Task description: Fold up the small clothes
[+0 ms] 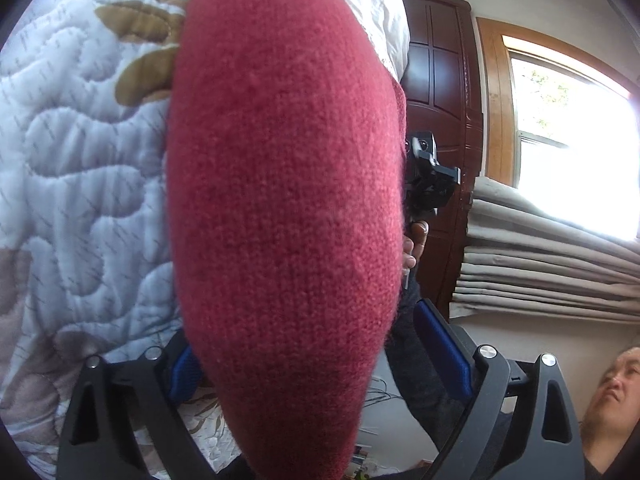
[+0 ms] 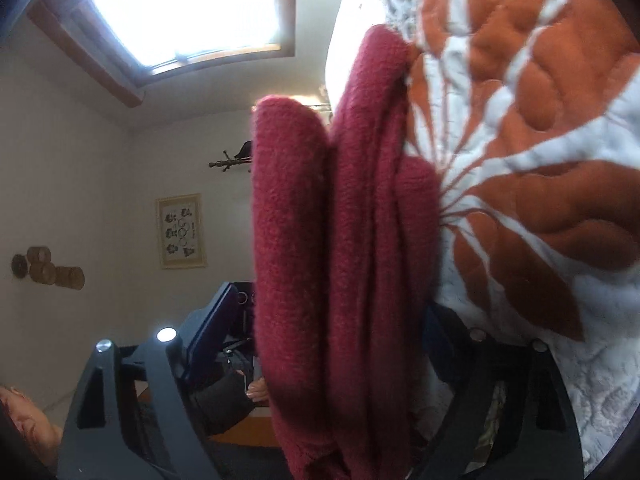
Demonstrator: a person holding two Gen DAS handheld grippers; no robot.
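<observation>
Across the left of the left wrist view: quilted bedspread (image 1: 80, 160), white with tan leaf print. Right wrist view has the same quilt at right, orange leaves. Centre of both frames: red knit garment (image 1: 280, 200), filling the gap between the fingers and blocking most of the view; in the right wrist view it shows as several folded layers lying against the quilt. Left tongs (image 1: 320, 364): fingers spread wide, knit between them, grip not confirmed, can't tell. Right tongs (image 2: 324, 344): same, can't tell. Window (image 1: 568, 140) upper right, bunched curtain (image 1: 540, 256) below it, dark wooden door (image 1: 440, 120) beside.
</observation>
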